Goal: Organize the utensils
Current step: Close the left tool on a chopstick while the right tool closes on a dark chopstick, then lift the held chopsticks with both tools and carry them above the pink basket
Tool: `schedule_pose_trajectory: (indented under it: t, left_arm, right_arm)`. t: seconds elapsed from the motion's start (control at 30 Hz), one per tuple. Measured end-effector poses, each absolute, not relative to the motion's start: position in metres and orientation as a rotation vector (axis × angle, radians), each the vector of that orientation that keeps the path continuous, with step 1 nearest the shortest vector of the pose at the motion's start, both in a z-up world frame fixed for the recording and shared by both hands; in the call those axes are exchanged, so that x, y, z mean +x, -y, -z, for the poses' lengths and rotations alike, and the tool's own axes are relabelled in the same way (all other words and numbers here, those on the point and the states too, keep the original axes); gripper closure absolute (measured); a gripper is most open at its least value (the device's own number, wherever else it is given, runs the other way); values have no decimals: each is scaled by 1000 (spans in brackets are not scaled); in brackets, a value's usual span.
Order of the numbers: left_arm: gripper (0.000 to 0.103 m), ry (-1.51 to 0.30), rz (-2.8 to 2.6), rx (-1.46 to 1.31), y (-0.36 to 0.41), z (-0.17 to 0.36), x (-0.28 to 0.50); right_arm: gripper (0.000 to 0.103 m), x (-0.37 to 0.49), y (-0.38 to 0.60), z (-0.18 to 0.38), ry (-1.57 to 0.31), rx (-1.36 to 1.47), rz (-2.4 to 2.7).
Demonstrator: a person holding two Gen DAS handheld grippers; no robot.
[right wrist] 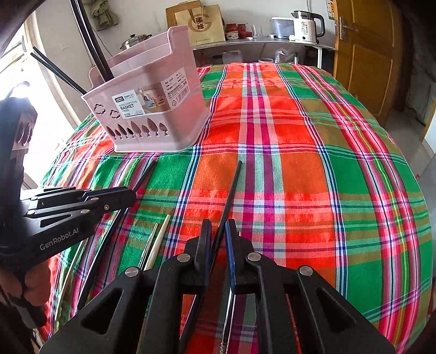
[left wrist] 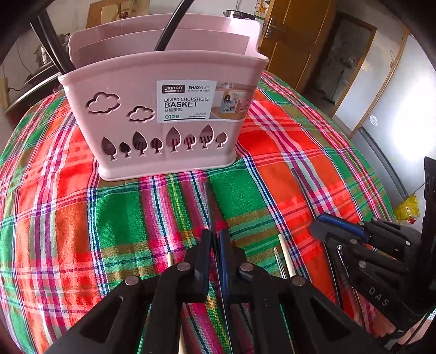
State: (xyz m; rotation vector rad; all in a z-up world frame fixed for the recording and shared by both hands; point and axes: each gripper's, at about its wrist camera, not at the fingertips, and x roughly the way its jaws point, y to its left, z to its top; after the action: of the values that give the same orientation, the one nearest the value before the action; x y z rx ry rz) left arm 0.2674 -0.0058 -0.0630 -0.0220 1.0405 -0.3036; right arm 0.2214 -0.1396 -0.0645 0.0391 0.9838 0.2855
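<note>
Both grippers, left gripper [left wrist: 216, 239] and right gripper [right wrist: 218, 231], each pinch a slim black chopstick [left wrist: 208, 201] [right wrist: 231, 190]; pink basket [left wrist: 163, 109] at upper left.

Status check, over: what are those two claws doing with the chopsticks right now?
Left gripper shut on black chopstick. Right gripper shut on another. Pink basket ahead, path clear.

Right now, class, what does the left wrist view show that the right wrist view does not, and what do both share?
Only the left wrist view shows the yellow bag beyond the table edge. Only the right wrist view shows the white electric kettle and the brown paper bag on the back counter. Both share the pink plastic chopstick basket, the plaid tablecloth, and each gripper, left gripper and right gripper, closed on a black chopstick.
</note>
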Motion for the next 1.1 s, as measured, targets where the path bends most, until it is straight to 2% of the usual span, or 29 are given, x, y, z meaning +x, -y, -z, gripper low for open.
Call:
schedule_pose_trajectory:
  t: [0.4, 0.6, 1.1]
  left_arm:
    - [96, -1039, 302, 48, 22, 65, 273]
    - [98, -1032, 317, -31, 12, 58, 271]
    - [99, -788, 400, -72, -16, -47, 220]
  right_arm:
    - [96, 235, 133, 65, -993, 5, -268]
    - [98, 227, 135, 52, -953, 62, -319]
    - [98, 186, 142, -42, -712, 112, -395]
